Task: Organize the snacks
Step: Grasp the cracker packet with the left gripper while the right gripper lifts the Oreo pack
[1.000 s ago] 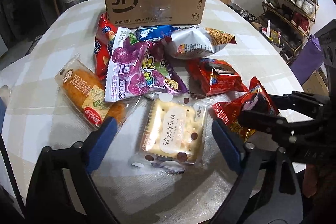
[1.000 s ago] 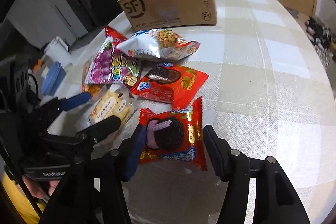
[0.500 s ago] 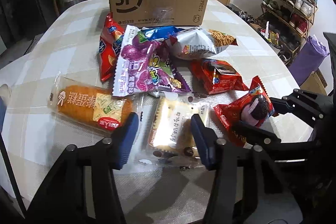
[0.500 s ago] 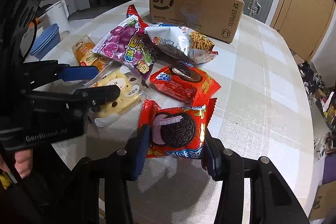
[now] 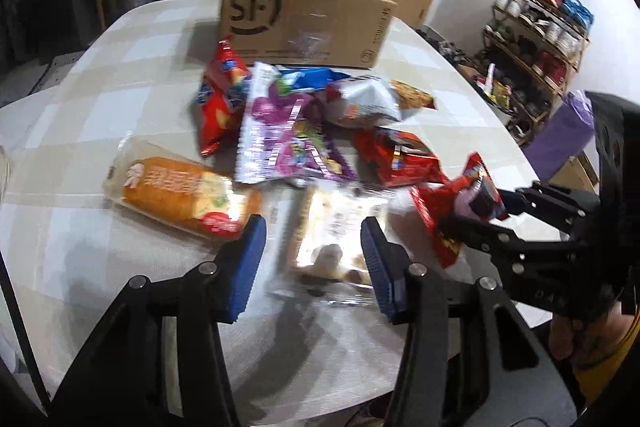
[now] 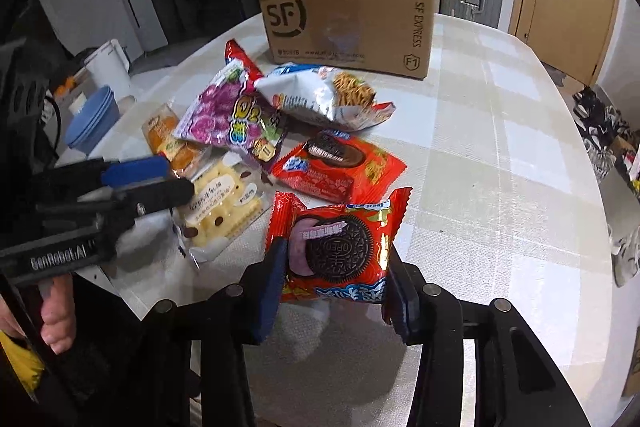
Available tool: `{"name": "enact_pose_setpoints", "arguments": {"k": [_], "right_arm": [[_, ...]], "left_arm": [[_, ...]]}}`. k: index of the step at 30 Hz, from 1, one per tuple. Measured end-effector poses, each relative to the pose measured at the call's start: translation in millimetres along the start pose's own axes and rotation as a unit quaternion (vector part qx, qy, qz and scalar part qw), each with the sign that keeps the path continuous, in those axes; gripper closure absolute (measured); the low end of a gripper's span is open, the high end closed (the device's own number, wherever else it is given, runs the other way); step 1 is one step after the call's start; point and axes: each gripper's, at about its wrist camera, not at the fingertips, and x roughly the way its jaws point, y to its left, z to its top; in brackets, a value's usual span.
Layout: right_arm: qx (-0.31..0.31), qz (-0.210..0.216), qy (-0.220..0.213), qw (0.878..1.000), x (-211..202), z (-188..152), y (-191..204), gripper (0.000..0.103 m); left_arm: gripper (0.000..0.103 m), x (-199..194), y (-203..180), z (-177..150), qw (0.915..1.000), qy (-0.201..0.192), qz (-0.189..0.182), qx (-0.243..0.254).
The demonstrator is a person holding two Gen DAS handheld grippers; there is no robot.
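Note:
My left gripper [image 5: 312, 255] is shut on a clear cracker packet [image 5: 336, 223] at the near end of the snack pile; the picture is blurred there. My right gripper [image 6: 334, 279] is shut on a red chocolate-cookie packet [image 6: 340, 243] and holds it just above the tablecloth. In the left wrist view the same packet [image 5: 460, 203] sits in the right gripper [image 5: 476, 211]. An open cardboard box [image 6: 348, 27] stands at the far side. Before it lie a second red cookie packet [image 6: 340, 167], a silver noodle bag [image 6: 320, 99], a purple gummy bag [image 6: 228, 115] and a bread roll [image 5: 180, 195].
The round table [image 6: 500, 187] has a checked cloth, bare on its right half. Blue bowls [image 6: 92, 123] and a white kettle [image 6: 108, 63] stand off its left edge. A shoe rack [image 5: 540, 39] is on the right. A hand [image 6: 56, 323] holds the left gripper.
The left jaws closed from wide apart onto the cracker packet and the gripper rose a little. The right jaws tightened on the cookie packet, which came up off the cloth.

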Motion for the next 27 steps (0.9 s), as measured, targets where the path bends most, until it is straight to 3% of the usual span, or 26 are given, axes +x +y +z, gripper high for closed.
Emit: {"name": "enact_pose_setpoints", "arguments": {"k": [8, 13, 15, 22, 23, 24, 27], "right_arm": [[0.025, 0.000, -0.002, 1.000, -5, -1, -12, 0.058], [0.038, 0.004, -0.002, 0.999, -7, -3, -20, 0.058], [0.042, 0.005, -0.002, 0.999, -7, -4, -21, 0.058], [0.038, 0.007, -0.002, 0.999, -8, -2, -17, 0.058], [0.037, 0.006, -0.002, 0.999, -7, -2, -16, 0.058], [0.037, 0.005, -0.003, 0.999, -8, -2, -16, 0.057], [0.038, 0.007, -0.005, 0.999, -9, -2, -16, 0.057]], "left_arm": [[0.054, 20, -37, 2, 0.9987, 0.019, 0.015, 0.044], [0.050, 32, -53, 0, 0.9950, 0.022, 0.058, 0.078], [0.043, 34, -53, -2, 0.9936, 0.025, 0.072, 0.084], [0.041, 25, -35, -3, 0.9977, 0.028, 0.008, 0.062], [0.034, 25, -32, -2, 0.9980, 0.028, -0.002, 0.057], [0.016, 26, -28, -2, 0.9981, 0.033, -0.018, 0.049], [0.013, 35, -21, -6, 0.9978, 0.050, -0.021, 0.039]]}}
